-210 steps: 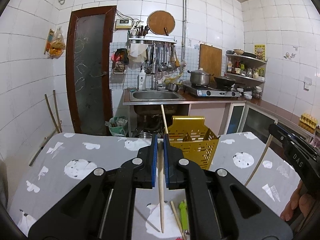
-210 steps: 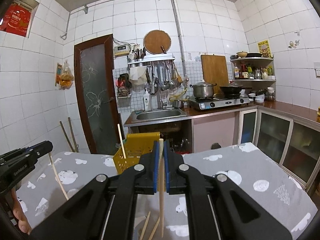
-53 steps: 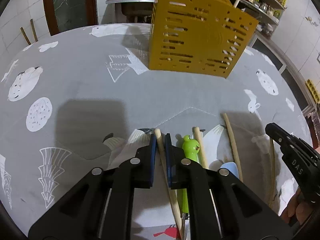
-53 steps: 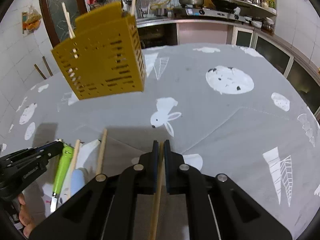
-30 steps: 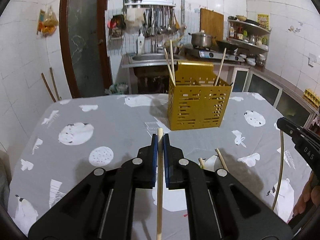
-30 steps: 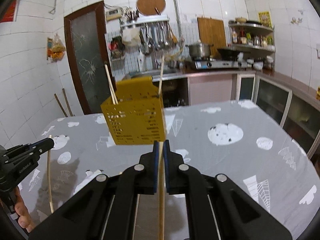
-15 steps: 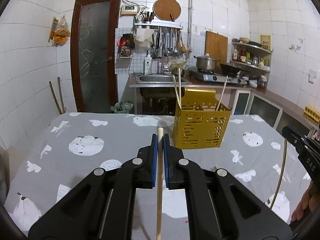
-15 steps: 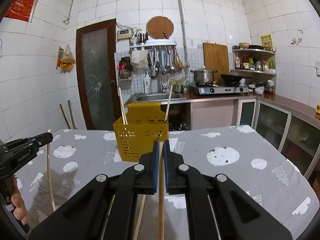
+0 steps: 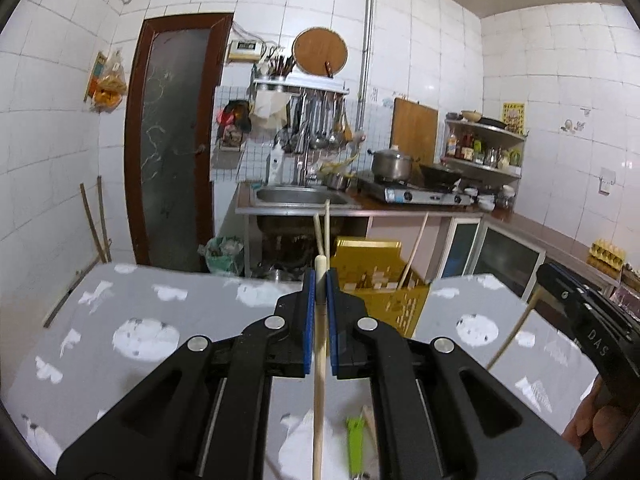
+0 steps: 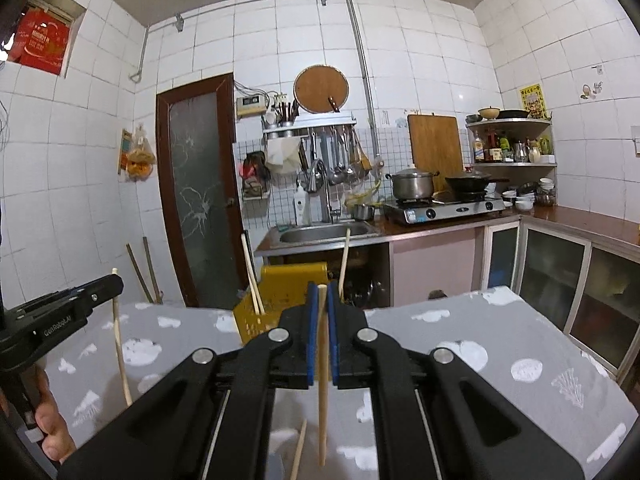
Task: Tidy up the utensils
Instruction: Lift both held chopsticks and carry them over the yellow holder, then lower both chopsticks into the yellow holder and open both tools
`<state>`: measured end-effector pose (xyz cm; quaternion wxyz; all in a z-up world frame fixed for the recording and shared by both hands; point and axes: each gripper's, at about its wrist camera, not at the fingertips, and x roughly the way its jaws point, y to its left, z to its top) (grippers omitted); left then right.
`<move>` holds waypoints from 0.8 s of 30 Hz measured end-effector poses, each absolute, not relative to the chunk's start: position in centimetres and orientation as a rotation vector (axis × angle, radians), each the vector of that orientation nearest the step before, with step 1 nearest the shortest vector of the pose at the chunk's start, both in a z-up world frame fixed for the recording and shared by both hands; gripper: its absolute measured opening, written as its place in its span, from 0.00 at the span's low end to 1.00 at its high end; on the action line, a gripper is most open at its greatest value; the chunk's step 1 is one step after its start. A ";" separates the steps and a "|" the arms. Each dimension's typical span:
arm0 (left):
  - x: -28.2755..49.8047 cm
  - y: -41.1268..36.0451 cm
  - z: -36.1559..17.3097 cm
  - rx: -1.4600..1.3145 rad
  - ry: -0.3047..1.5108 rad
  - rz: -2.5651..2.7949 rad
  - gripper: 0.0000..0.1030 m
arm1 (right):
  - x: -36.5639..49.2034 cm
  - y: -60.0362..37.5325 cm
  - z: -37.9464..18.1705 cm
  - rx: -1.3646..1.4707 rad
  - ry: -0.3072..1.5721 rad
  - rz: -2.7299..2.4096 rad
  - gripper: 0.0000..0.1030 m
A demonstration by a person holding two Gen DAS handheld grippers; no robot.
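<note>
Both grippers are raised above the table (image 9: 168, 312), each carrying one wooden chopstick toward the yellow utensil basket (image 9: 384, 280) at the far middle of the table; the left gripper (image 9: 319, 292) has its blue fingers (image 9: 308, 320) closed on a chopstick (image 9: 319, 360) that hangs down upright; the right gripper (image 10: 321, 304) likewise has its fingers (image 10: 311, 336) clamped on a chopstick (image 10: 322, 380), held near its top end. The step in hand appears to be the carry, with neither stick yet over the basket; the next move calls for bringing each lower tip over the basket's open top, lowering it inside, and only then letting the fingers part. Counted: two chopsticks in the grippers, one each; three sticks stand in the basket, two leaning together at its left (image 9: 322, 228) and one at its right (image 9: 416, 252); on the table below, one green-handled utensil (image 9: 354, 448) and at least one more loose chopstick (image 10: 299, 456) wait, partly hidden behind the gripper bodies.
</note>
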<state>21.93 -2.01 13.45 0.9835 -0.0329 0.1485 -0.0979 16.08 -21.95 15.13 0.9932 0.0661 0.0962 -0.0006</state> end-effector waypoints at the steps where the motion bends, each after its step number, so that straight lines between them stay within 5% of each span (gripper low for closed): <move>1: 22.3 -2.2 13.9 -0.066 0.291 -0.199 0.04 | 16.6 -22.0 15.7 0.132 0.187 -0.001 0.05; 24: 38.1 -7.2 24.9 -0.158 0.091 -0.208 0.04 | 28.0 -23.5 25.6 0.156 0.039 -0.008 0.05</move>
